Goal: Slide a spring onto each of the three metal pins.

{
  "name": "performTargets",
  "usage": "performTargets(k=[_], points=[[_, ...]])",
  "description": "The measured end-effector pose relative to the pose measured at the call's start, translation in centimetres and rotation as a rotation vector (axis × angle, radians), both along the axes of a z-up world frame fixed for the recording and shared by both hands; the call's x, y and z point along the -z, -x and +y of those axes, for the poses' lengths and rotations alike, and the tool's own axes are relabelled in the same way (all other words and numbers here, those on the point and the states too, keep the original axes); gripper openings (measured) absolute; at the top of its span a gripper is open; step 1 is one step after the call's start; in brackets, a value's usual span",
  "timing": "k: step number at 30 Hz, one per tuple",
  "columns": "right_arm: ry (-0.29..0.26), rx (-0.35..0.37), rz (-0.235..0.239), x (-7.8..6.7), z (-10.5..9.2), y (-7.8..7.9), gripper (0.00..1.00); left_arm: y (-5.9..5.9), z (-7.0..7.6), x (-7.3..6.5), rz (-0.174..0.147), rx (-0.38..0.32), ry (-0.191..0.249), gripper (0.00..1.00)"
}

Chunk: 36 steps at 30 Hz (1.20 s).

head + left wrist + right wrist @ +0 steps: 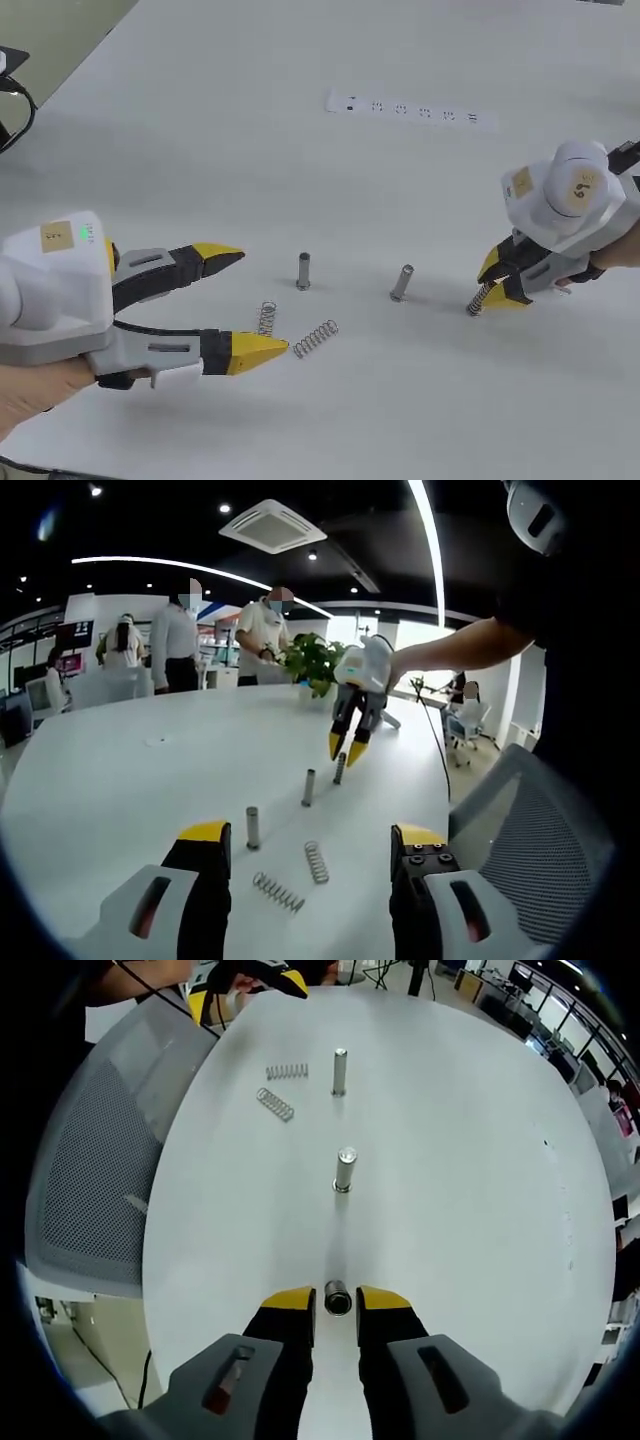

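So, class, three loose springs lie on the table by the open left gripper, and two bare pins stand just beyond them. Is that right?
Not quite. The head view shows two loose springs, not three. The rest holds: they lie on the table by the open left gripper, and two bare pins stand just beyond them.

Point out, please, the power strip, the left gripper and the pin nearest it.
power strip [410, 110], head view, middle of its top face
left gripper [265, 302], head view, midway between its fingers
pin [303, 270], head view, middle of its shaft
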State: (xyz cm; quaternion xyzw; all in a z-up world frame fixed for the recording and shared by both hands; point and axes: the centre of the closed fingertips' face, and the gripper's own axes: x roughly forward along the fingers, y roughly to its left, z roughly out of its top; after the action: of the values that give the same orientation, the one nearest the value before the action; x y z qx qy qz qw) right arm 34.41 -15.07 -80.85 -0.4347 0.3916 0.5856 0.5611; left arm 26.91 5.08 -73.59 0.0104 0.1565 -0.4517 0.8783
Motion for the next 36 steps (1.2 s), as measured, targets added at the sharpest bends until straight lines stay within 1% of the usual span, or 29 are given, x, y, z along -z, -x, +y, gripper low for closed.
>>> performTargets(k=[6, 8, 10, 12, 16, 18, 20, 21, 23, 26, 28, 30, 32, 36], points=[[-0.018, 0.010, -0.001, -0.3, 0.2, 0.1, 0.19, 0.0, -0.1, 0.1, 0.001, 0.007, -0.006, 0.59], [-0.021, 0.007, -0.005, -0.4, 0.2, 0.0, 0.19, 0.1, -0.2, 0.1, 0.004, 0.008, -0.003, 0.59], [-0.024, 0.015, 0.001, -0.5, 0.1, 0.1, 0.21, 0.1, -0.3, 0.0, 0.006, 0.010, 0.000, 0.60], [-0.030, 0.017, -0.006, -0.6, 0.1, 0.0, 0.22, 0.0, -0.3, -0.1, -0.001, 0.010, -0.003, 0.60], [-0.046, 0.032, -0.013, -0.9, 0.1, -0.1, 0.24, -0.1, -0.2, -0.2, -0.002, 0.008, 0.001, 0.60], [-0.068, 0.046, -0.010, -1.3, 0.3, -0.1, 0.26, -0.1, -0.2, -0.3, -0.004, 0.005, 0.001, 0.60], [-0.087, 0.051, -0.019, -1.6, 0.3, -0.2, 0.26, -0.1, -0.2, -0.3, -0.003, 0.004, 0.003, 0.60], [-0.105, 0.075, -0.012, -1.8, 0.4, -0.2, 0.27, -0.1, -0.2, -0.3, -0.003, 0.005, 0.002, 0.60], [-0.132, 0.083, -0.018, -2.1, 0.5, -0.3, 0.29, -0.1, -0.3, -0.3, -0.004, 0.007, 0.002, 0.60], [-0.150, 0.099, -0.025, -2.5, 0.4, -0.4, 0.30, -0.1, -0.4, -0.4, -0.004, 0.009, 0.004, 0.60], [-0.181, 0.113, -0.031, -2.8, 0.6, -0.4, 0.30, 0.0, -0.5, -0.4, -0.001, 0.013, 0.006, 0.61], [-0.212, 0.141, -0.026, -3.2, 0.8, -0.4, 0.30, 0.0, -0.5, -0.5, -0.004, 0.011, 0.007, 0.61], [-0.241, 0.150, -0.036, -3.6, 0.9, -0.5, 0.30, 0.0, -0.4, -0.7, -0.006, 0.008, 0.009, 0.61], [-0.282, 0.166, -0.043, -4.2, 1.1, -0.4, 0.31, 0.0, -0.2, -0.7, -0.004, 0.007, 0.010, 0.61]])
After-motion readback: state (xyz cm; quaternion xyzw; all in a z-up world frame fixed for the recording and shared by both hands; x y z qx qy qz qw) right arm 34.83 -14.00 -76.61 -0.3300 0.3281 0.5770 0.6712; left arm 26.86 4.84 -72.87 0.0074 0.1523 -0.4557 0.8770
